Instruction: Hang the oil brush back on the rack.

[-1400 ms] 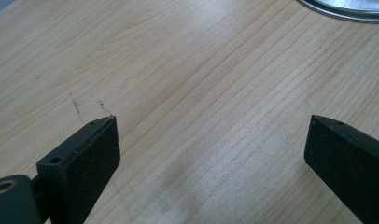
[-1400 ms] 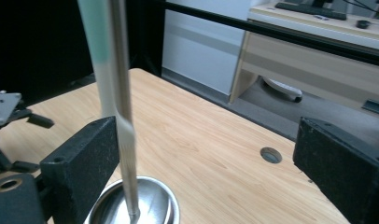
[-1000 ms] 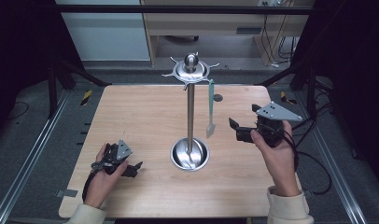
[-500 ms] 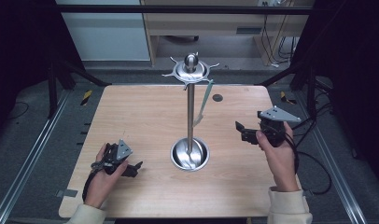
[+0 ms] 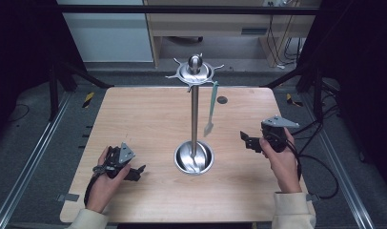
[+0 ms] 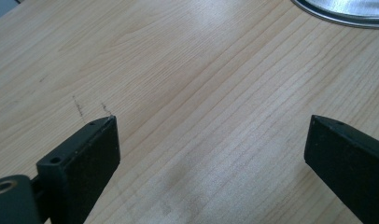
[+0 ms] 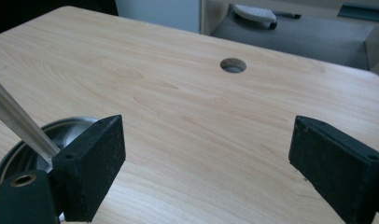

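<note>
Near the front left corner of the table [image 5: 134, 114], the left gripper [image 5: 134, 172] is held low over bare wood, its jaws spread wide with nothing between them, as the left gripper view confirms; only the rim of the stand's steel base [image 6: 346, 10] is caught at that view's top right.

In the middle of the table stands the utensil stand [image 5: 195, 114], its round base nearer the front edge than the back. From one hook of its crown a pale green utensil [image 5: 211, 107] is seen hanging to the right of the pole, tilted a little and clear of the table. The hanging is therefore judged done; the remaining hooks are bare, and no further utensil is seen lying on the table.

Toward the right edge, the right gripper [image 5: 246, 141] is held apart from the utensil, jaws wide open and empty. What is left is judged to be no more than drawing both hands clear.
</note>
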`<move>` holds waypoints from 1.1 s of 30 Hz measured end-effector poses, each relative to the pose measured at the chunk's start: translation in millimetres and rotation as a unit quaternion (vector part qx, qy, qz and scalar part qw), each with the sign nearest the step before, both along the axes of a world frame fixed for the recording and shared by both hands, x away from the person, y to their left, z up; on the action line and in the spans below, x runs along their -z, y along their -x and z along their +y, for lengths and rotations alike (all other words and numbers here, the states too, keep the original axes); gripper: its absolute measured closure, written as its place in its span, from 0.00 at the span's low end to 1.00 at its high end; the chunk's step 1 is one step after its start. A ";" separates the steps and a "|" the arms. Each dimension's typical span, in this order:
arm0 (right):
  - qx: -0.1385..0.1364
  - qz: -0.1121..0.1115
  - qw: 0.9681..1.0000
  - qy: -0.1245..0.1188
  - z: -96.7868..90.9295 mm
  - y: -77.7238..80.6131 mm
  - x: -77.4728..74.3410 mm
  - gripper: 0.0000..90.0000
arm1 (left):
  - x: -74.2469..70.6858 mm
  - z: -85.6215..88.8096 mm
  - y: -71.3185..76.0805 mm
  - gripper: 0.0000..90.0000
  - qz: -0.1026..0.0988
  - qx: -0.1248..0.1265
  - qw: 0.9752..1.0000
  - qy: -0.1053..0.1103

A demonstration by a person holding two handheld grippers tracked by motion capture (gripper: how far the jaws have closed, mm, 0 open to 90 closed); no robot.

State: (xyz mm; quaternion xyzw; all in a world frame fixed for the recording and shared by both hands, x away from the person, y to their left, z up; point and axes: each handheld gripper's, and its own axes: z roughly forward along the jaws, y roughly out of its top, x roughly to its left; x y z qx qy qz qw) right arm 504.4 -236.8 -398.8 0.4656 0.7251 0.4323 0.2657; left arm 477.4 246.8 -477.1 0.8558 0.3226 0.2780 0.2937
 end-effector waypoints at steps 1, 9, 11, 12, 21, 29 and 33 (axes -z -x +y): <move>0.000 0.004 1.000 0.000 -0.1 -0.9 2.8 0.12 | 0.0 0.0 0.0 0.03 0.000 0.000 1.000 0.000; -0.003 0.034 0.999 0.004 1.7 -7.4 24.9 0.13 | 0.2 -0.1 -0.2 0.03 0.001 0.001 1.000 -0.001; -0.007 0.039 0.999 0.007 2.2 -8.9 30.3 0.13 | 0.1 -0.1 -0.1 0.03 0.001 0.001 1.000 -0.001; -0.005 0.042 0.999 0.005 3.0 -9.4 33.0 0.13 | 0.1 -0.1 -0.1 0.03 0.001 0.001 1.000 -0.001; -0.007 0.060 0.998 0.010 8.3 -14.3 53.6 0.14 | 0.7 -0.7 -0.2 0.03 0.003 0.003 1.000 -0.002; -0.013 0.059 0.998 0.022 16.4 -16.4 65.6 0.14 | 1.1 -1.5 0.4 0.03 0.008 0.001 1.000 -0.004; -0.013 0.057 0.998 0.024 21.3 -17.4 71.5 0.15 | 1.2 -1.7 -0.2 0.03 0.003 0.004 1.000 -0.006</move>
